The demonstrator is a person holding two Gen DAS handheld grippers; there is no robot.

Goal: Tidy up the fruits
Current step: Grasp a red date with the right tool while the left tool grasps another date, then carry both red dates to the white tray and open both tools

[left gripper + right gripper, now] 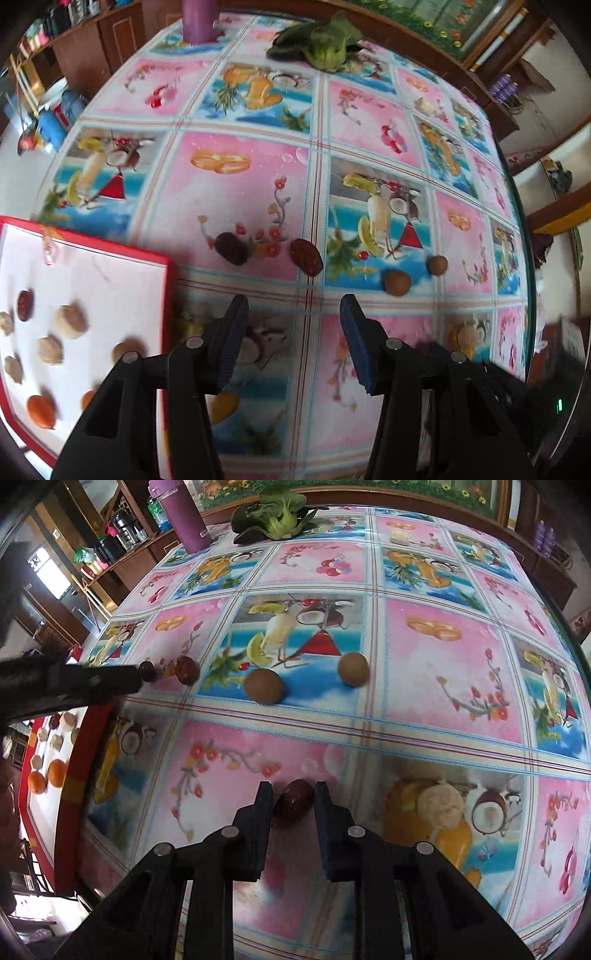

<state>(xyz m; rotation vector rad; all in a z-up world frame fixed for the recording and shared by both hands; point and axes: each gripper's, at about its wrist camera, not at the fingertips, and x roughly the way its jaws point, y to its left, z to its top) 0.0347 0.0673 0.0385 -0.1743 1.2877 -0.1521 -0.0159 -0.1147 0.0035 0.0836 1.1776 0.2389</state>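
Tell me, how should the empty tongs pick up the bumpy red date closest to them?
Grip the wrinkled dark red oval date across its narrow middle, coming from above. It lies flat and tilted on the glass-covered table, so turn the open left tongs to straddle its short sides.

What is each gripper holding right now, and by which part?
The right gripper has a dark red date between its jaws, gripped across its sides. The left gripper is open and empty.

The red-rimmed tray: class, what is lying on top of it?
On the red-rimmed tray lie pale round fruits, a dark red date and oranges. The left gripper covers its near corner, so anything there is hidden.
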